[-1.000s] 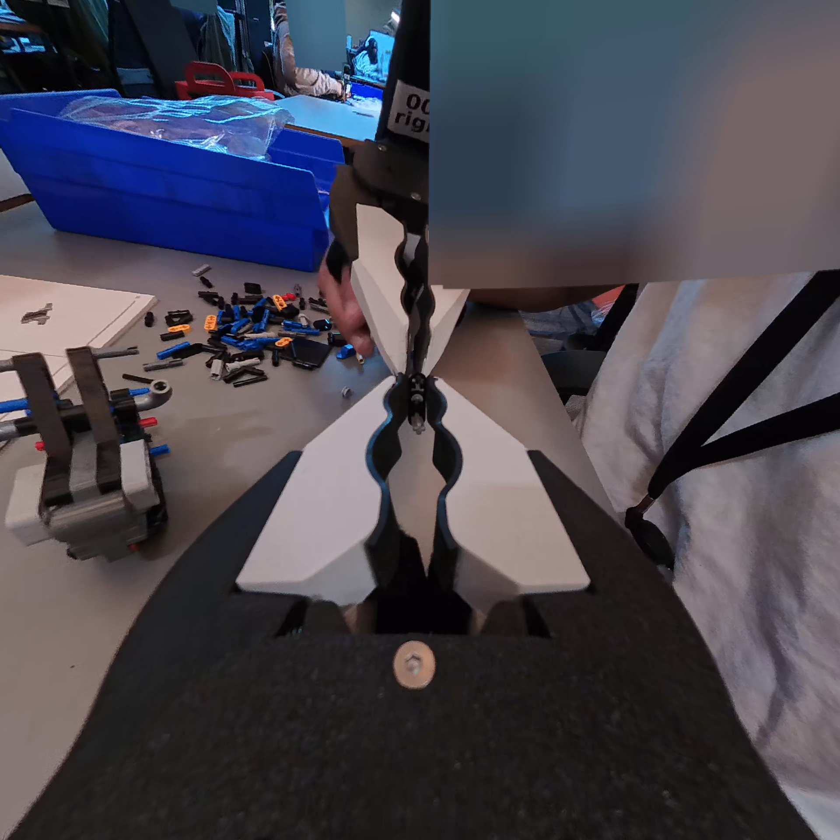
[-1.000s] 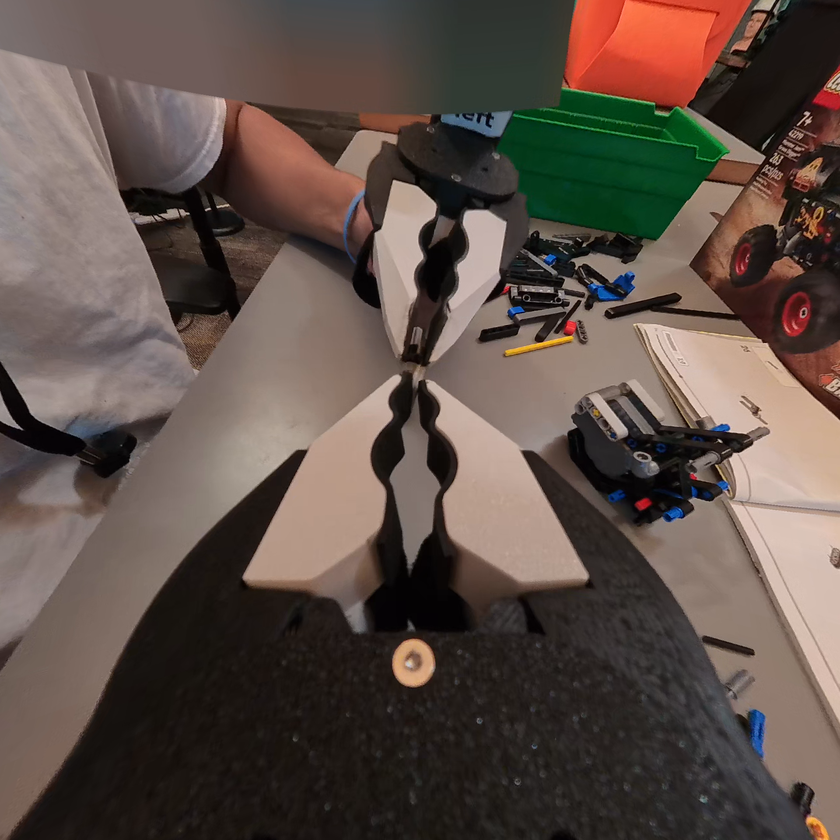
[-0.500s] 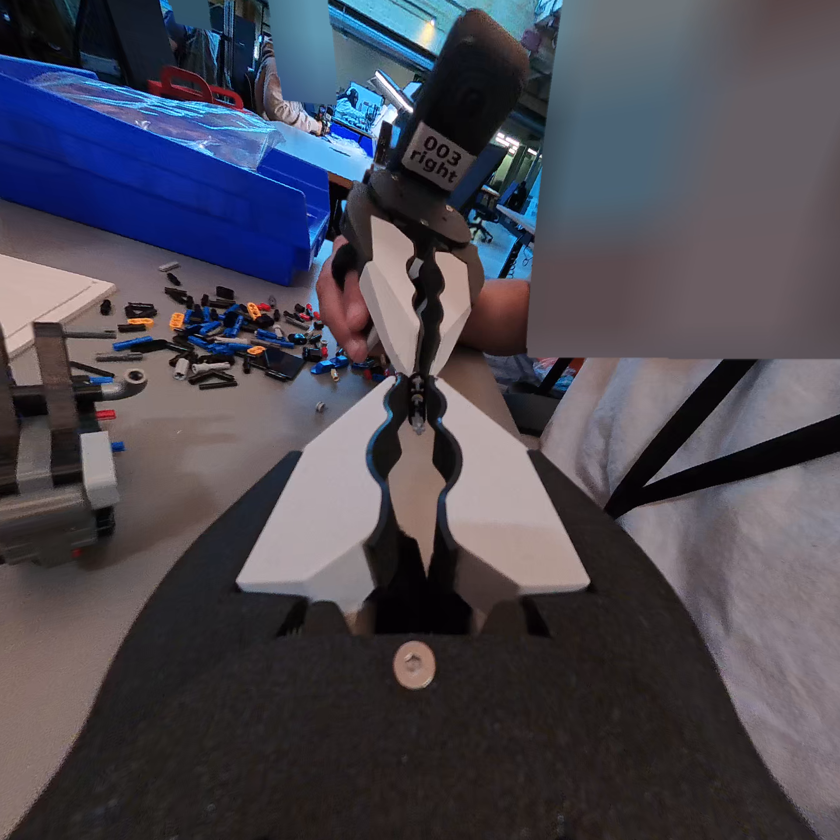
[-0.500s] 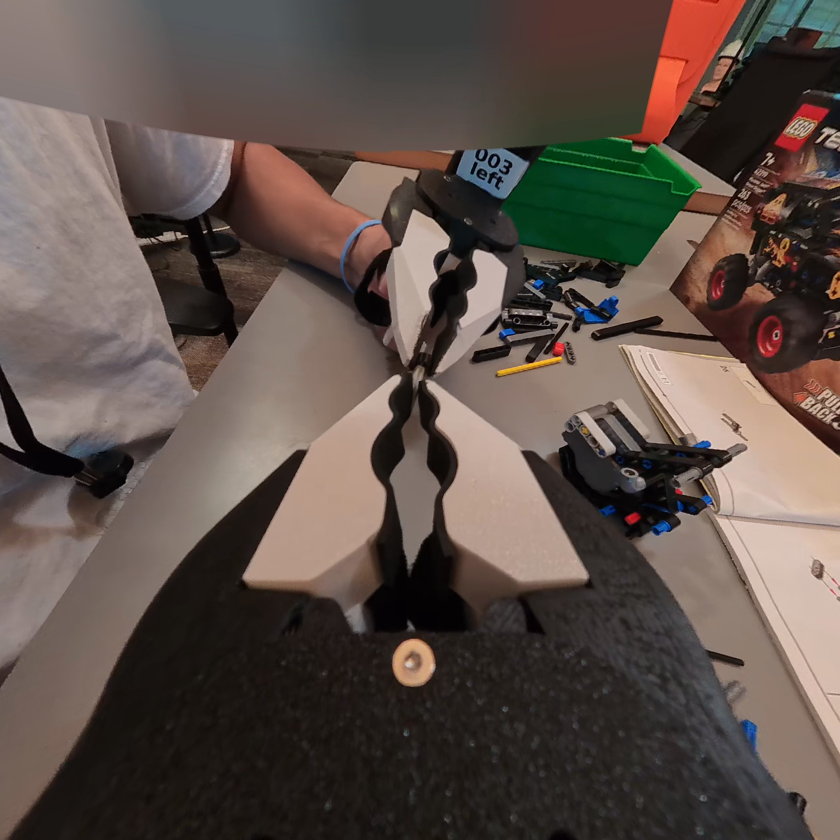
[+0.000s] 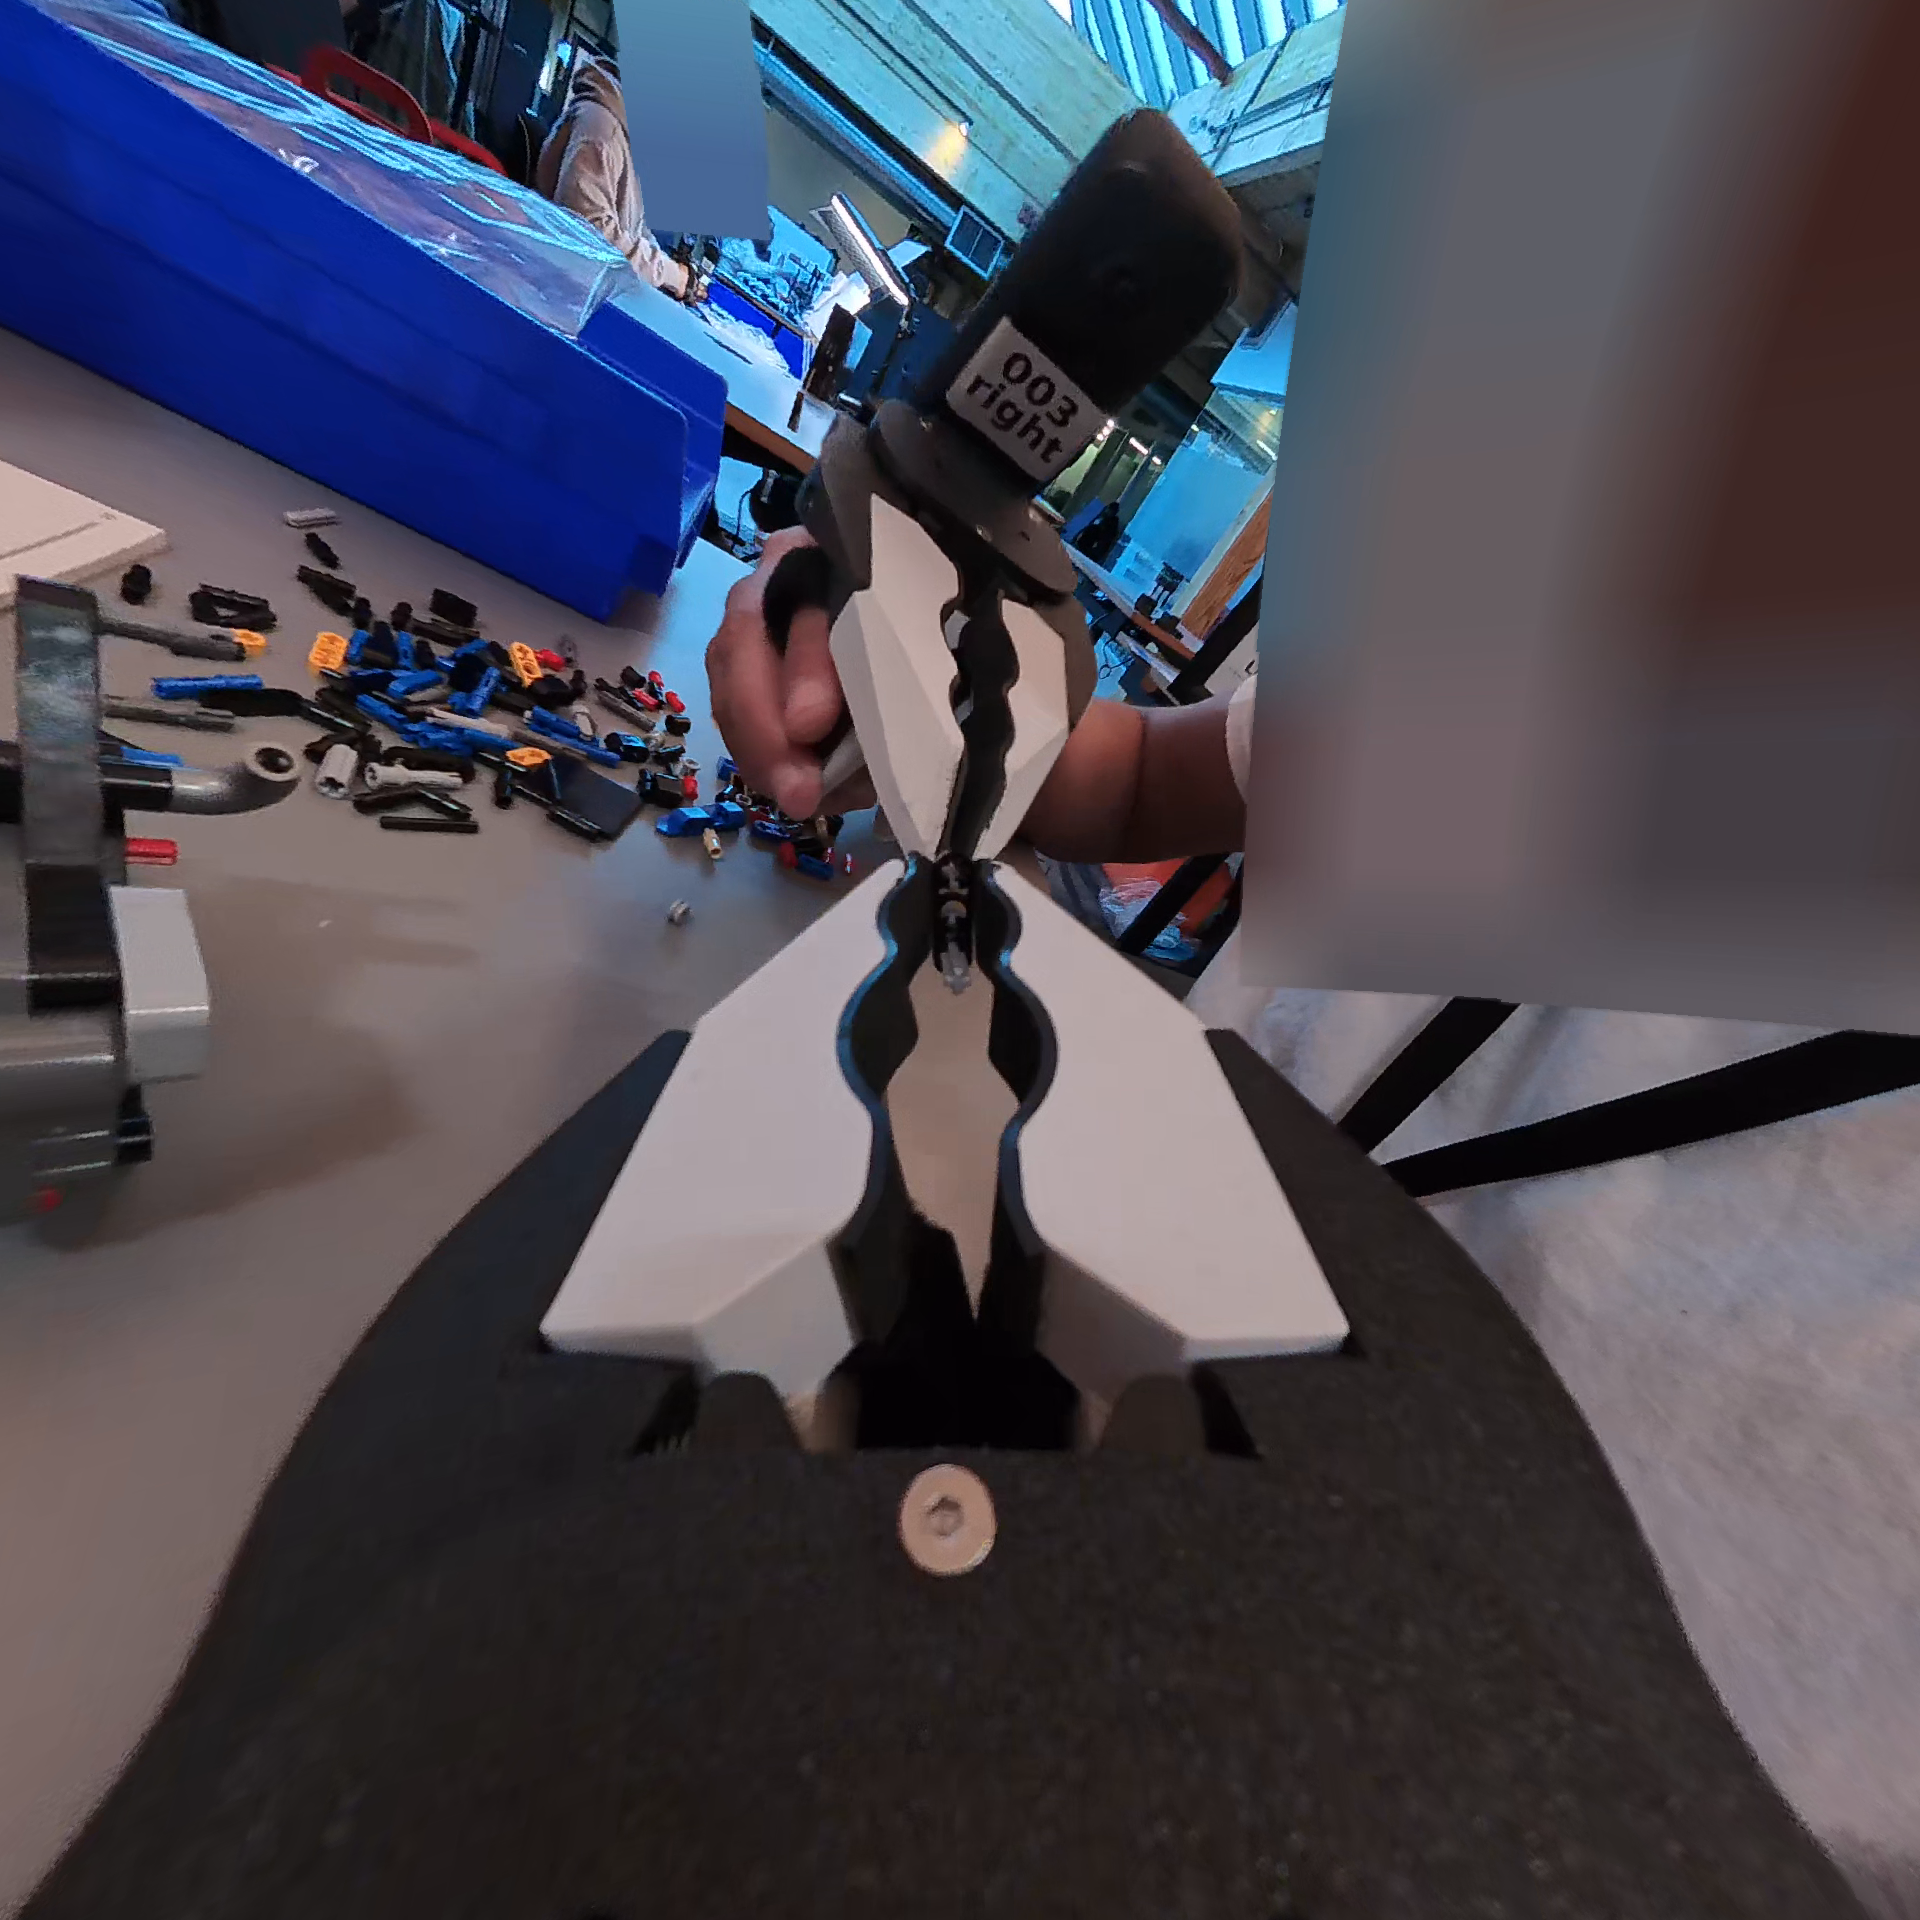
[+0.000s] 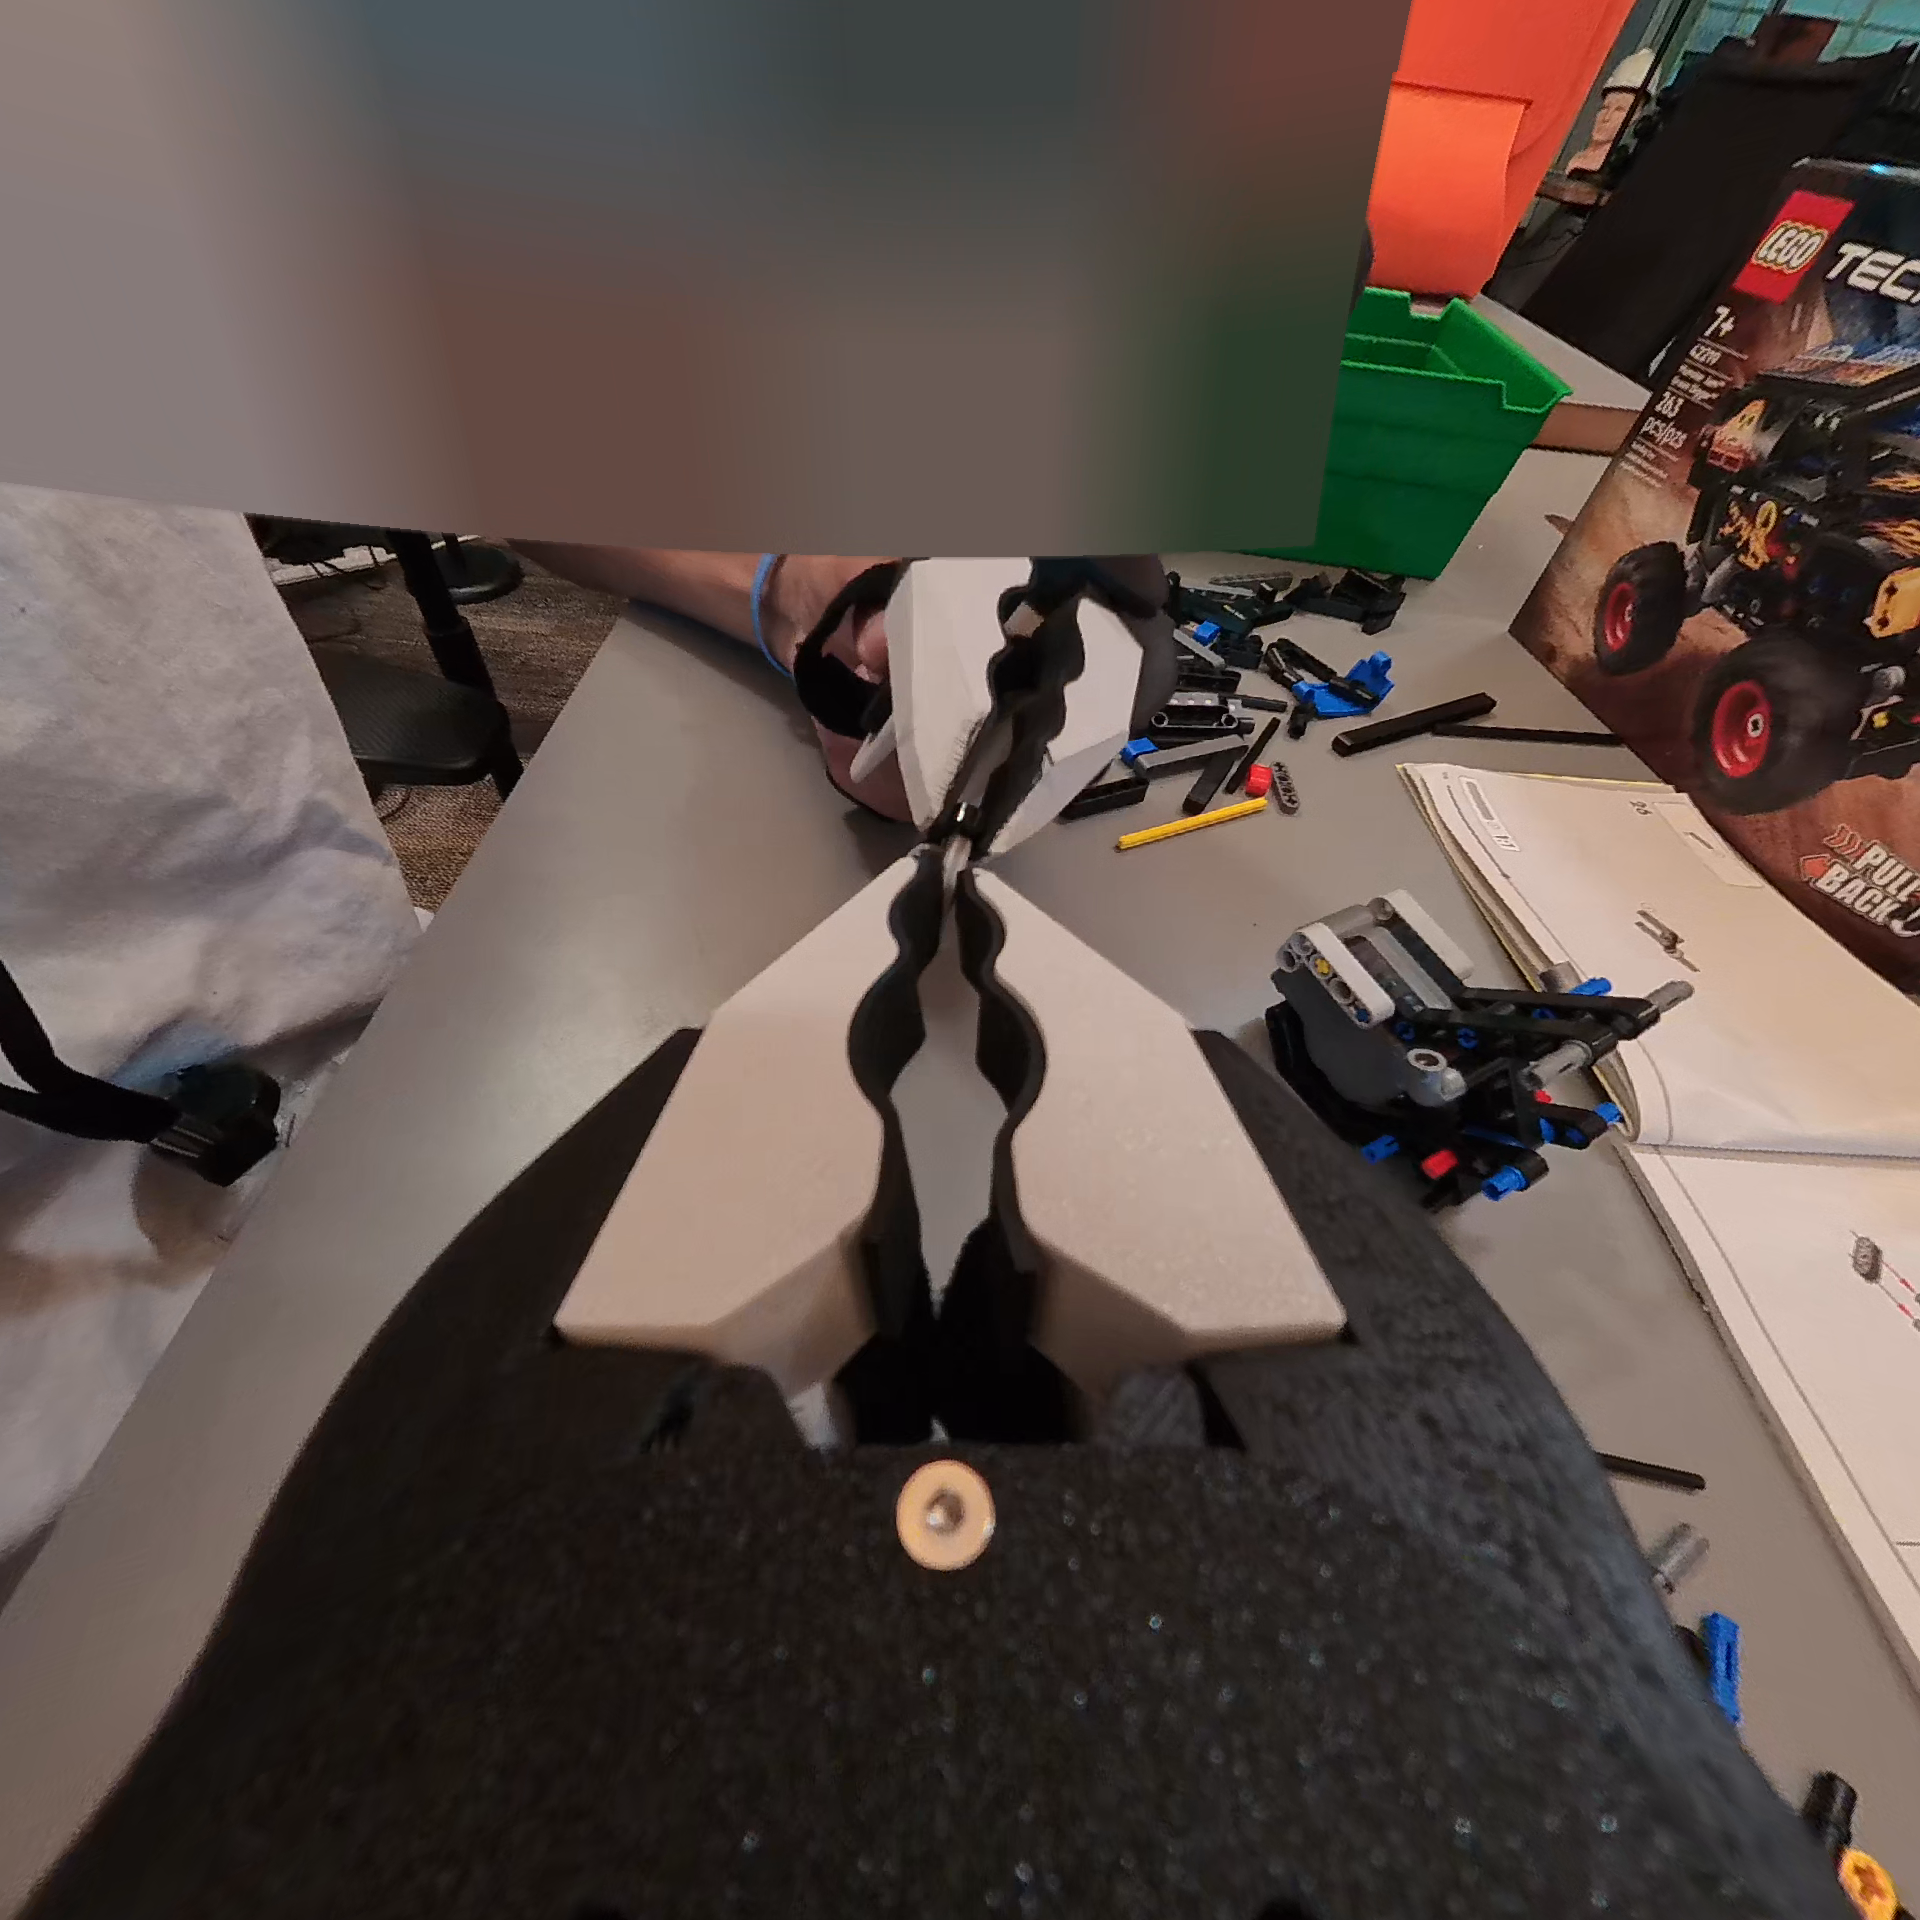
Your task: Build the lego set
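My left gripper (image 5: 951, 883) is shut on a small black connector with a grey pin (image 5: 953, 951) between its tips. My right gripper (image 6: 943, 878) meets it tip to tip above the grey table and is shut on the thin grey pin end (image 6: 954, 860) that sticks out of the black piece (image 6: 966, 816). The right gripper also shows in the left wrist view (image 5: 961, 831), and the left gripper in the right wrist view (image 6: 971, 810). The partly built grey and black model (image 6: 1434, 1039) sits on the table, also at the left edge of the left wrist view (image 5: 83, 935).
Loose parts lie in one pile (image 5: 468, 717) near a blue bin (image 5: 312, 281) and another pile (image 6: 1247, 707) near a green bin (image 6: 1423, 436). An open instruction booklet (image 6: 1662, 935) and the set's box (image 6: 1787, 582) stand right of the model. A person in white sits close behind. My two grippers' fingertips are within a few centimetres of each other.
Both grippers stayed tip to tip while lifting and tilting upward. The model has slid toward the left edge of the left wrist view. The jaws have not opened.
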Available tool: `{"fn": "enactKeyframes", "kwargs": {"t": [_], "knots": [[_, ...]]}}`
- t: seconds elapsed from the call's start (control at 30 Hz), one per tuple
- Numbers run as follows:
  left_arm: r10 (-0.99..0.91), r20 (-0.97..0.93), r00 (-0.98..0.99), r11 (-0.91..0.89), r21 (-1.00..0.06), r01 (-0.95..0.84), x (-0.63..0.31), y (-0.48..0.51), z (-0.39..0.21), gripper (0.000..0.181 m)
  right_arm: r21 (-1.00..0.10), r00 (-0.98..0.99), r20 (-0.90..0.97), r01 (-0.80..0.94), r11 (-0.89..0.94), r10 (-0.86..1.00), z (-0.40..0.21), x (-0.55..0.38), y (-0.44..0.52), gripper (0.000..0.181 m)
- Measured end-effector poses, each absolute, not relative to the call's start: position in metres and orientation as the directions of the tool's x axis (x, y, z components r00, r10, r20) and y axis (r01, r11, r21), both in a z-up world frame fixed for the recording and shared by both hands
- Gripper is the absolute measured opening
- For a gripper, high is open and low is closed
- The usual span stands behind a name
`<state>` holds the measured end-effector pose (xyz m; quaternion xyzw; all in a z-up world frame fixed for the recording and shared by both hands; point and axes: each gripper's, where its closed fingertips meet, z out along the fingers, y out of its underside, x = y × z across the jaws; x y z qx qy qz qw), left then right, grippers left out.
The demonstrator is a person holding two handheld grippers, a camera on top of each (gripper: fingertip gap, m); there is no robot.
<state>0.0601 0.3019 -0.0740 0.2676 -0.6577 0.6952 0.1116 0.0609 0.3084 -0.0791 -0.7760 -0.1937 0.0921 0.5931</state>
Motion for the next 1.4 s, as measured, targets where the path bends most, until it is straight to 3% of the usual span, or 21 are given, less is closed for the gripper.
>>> {"fn": "enactKeyframes", "kwargs": {"t": [0.53,0.63,0.77,1.03,1.23,1.4], "knots": [[-0.224,0.613,-0.758,-0.085,-0.787,-0.611,0.067,0.304,-0.088,0.005,-0.919,0.917,0.127,0.253,-0.303,0.379,-0.094,0.069,0.308,0.002],[-0.263,0.575,-0.775,-0.055,-0.810,-0.583,0.069,0.308,-0.091,0.005,-0.821,0.892,0.050,0.292,-0.491,0.448,-0.129,0.069,0.292,0.002],[-0.347,0.514,-0.784,-0.040,-0.844,-0.535,0.077,0.320,-0.093,0.005,-0.684,0.865,0.135,0.435,-0.586,0.484,-0.152,0.082,0.270,0.002],[-0.398,0.429,-0.811,0.053,-0.872,-0.487,0.073,0.317,-0.101,0.005,-0.622,0.841,0.120,0.478,-0.620,0.528,-0.174,0.076,0.265,0.002],[-0.441,0.279,-0.853,0.231,-0.883,-0.408,0.064,0.306,-0.119,0.005,-0.630,0.849,0.121,0.467,-0.621,0.515,-0.174,0.078,0.268,0.003],[-0.411,0.269,-0.871,0.217,-0.899,-0.380,0.059,0.291,-0.114,0.005,-0.804,0.872,0.028,0.310,-0.507,0.489,-0.138,0.064,0.286,0.014]]}}
